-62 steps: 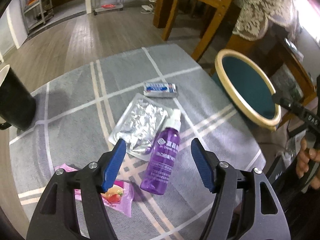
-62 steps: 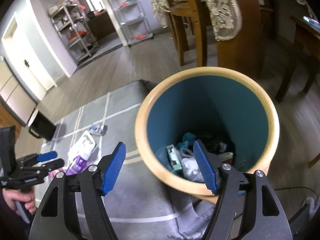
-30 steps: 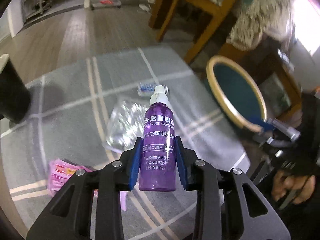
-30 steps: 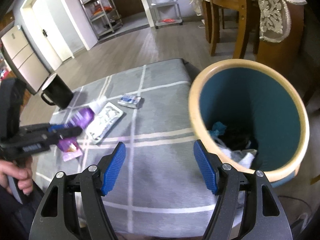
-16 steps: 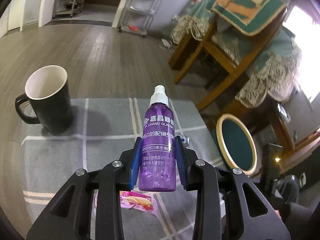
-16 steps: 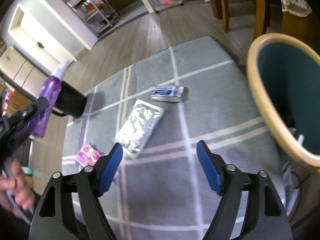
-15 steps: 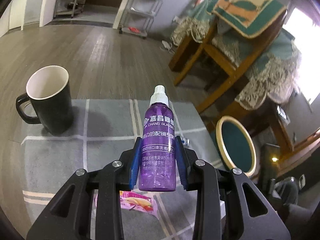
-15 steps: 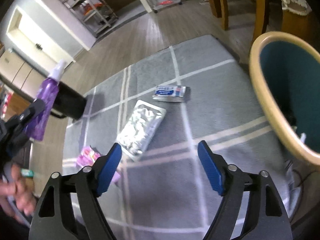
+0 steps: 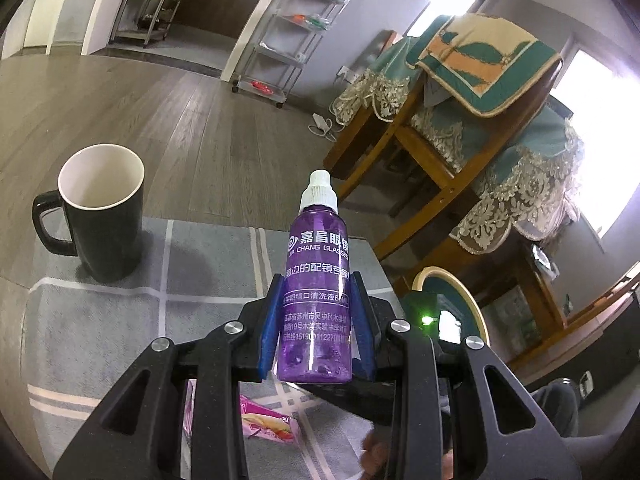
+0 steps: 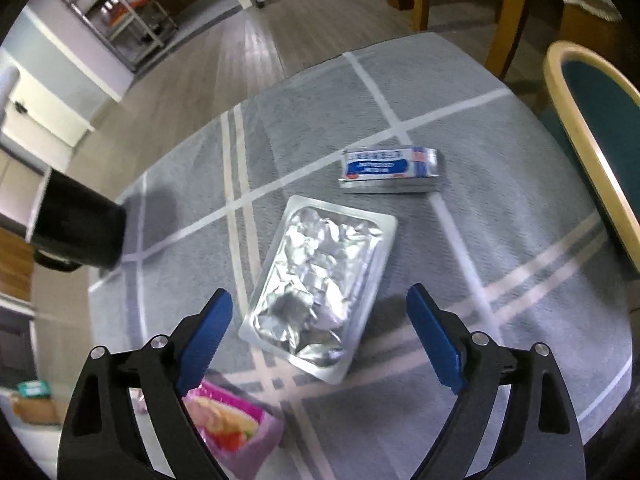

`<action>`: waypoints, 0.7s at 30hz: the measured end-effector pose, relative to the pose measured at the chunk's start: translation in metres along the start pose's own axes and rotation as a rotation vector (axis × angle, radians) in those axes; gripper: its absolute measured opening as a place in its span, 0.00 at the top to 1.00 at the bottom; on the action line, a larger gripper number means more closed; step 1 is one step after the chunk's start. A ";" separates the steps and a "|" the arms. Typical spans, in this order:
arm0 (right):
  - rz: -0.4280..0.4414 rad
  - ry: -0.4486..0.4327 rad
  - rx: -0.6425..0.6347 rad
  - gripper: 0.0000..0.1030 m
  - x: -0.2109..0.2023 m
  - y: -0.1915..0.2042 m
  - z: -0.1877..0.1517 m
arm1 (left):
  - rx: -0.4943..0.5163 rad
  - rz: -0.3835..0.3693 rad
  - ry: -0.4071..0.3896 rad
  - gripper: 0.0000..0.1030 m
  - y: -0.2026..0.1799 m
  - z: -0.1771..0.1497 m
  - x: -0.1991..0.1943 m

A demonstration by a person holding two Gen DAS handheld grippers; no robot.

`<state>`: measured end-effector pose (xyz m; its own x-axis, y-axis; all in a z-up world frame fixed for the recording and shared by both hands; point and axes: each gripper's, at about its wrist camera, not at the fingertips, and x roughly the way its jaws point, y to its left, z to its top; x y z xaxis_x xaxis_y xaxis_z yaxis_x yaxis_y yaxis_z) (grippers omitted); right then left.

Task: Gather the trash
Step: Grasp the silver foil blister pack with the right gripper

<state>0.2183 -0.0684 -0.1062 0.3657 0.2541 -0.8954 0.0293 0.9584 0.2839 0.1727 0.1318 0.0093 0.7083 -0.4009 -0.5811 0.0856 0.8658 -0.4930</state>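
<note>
My left gripper (image 9: pixel 316 334) pinches the purple bottle (image 9: pixel 317 300) upright; my right gripper (image 10: pixel 320 336) hangs spread over the bench (image 10: pixel 500 184). Foil pack (image 10: pixel 320 284), blue packet (image 10: pixel 390 169) at twelve o'clock, pink wrapper (image 10: pixel 232 428) remain uncollected.

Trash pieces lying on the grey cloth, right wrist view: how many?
3: foil pouch in the middle, blue-and-white packet beyond it, pink wrapper near the left fingertip. More may hide behind the open right gripper.
</note>
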 end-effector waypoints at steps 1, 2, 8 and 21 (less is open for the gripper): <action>-0.013 -0.001 -0.005 0.10 0.003 0.002 0.001 | -0.003 -0.004 0.000 0.69 0.001 0.000 -0.001; -0.030 -0.012 -0.014 0.10 0.004 0.006 0.001 | -0.005 -0.006 -0.001 0.69 0.002 0.000 0.000; -0.139 -0.033 -0.104 0.06 0.017 0.028 -0.002 | -0.004 -0.023 0.008 0.69 0.005 -0.002 0.003; -0.130 -0.087 -0.356 0.26 0.012 0.029 -0.019 | 0.004 -0.011 0.030 0.69 0.005 -0.004 0.008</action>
<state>0.2060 -0.0352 -0.1153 0.4585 0.1305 -0.8791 -0.2382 0.9710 0.0199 0.1765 0.1319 -0.0008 0.6863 -0.4186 -0.5948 0.0955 0.8625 -0.4969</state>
